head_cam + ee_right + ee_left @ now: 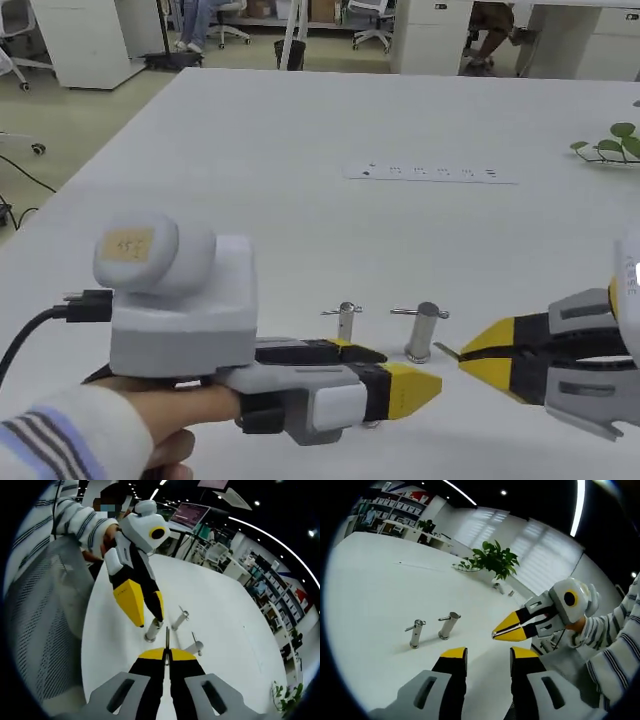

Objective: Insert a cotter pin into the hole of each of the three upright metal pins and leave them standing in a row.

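Two upright metal pins (346,322) (425,332) stand side by side on the white table, each with a cotter pin across its top. They also appear in the left gripper view (415,633) (449,625). A third metal pin (153,630) stands just below the left gripper's tips; I cannot tell whether it carries a cotter pin. My left gripper (410,372) (487,655) is open with nothing between its jaws. My right gripper (465,355) (167,655) is shut on a thin cotter pin (167,639), which points towards the pins.
A flat white power strip (430,172) lies further back on the table. A green plant (612,143) (492,560) stands at the far right edge. Office chairs and desks stand beyond the table's far edge.
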Action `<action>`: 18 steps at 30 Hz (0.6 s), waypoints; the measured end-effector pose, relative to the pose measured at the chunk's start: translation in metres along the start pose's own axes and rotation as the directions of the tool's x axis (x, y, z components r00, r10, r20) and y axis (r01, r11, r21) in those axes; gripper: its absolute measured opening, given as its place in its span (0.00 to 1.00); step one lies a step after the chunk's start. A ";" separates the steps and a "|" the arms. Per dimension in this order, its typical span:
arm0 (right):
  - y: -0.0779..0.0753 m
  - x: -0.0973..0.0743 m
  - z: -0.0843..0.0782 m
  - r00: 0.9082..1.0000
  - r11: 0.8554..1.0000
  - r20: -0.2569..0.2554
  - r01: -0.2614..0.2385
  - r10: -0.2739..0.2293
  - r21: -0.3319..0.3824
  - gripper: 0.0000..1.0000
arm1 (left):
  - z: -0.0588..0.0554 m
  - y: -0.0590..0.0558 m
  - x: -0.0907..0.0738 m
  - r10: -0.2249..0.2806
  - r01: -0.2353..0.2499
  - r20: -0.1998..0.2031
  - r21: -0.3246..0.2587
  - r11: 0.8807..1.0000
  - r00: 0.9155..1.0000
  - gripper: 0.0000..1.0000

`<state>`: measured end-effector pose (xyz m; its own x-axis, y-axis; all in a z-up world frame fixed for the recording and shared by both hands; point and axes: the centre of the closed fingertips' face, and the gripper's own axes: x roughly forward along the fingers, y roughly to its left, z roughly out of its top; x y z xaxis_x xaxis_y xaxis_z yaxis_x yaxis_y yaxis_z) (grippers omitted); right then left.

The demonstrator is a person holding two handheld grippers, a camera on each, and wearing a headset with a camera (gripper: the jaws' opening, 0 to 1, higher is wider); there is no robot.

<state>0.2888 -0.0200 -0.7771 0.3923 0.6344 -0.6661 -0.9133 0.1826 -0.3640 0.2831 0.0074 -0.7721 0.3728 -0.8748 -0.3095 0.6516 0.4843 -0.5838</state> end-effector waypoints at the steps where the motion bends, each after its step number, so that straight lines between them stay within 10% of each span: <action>1: 0.001 0.001 0.001 1.000 1.000 0.000 -0.002 0.002 -0.005 0.02 | 0.000 -0.001 0.001 -0.002 0.002 -0.002 -0.007 1.000 1.000 0.28; 18: 0.019 0.007 0.006 0.999 0.994 -0.012 -0.035 0.034 -0.107 0.02 | -0.005 -0.008 0.007 -0.032 0.030 -0.032 -0.061 0.998 0.999 0.10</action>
<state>0.2733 -0.0069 -0.7849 0.3625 0.6311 -0.6858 -0.9095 0.0790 -0.4080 0.2769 -0.0023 -0.7734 0.3305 -0.8900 -0.3140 0.6211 0.4556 -0.6377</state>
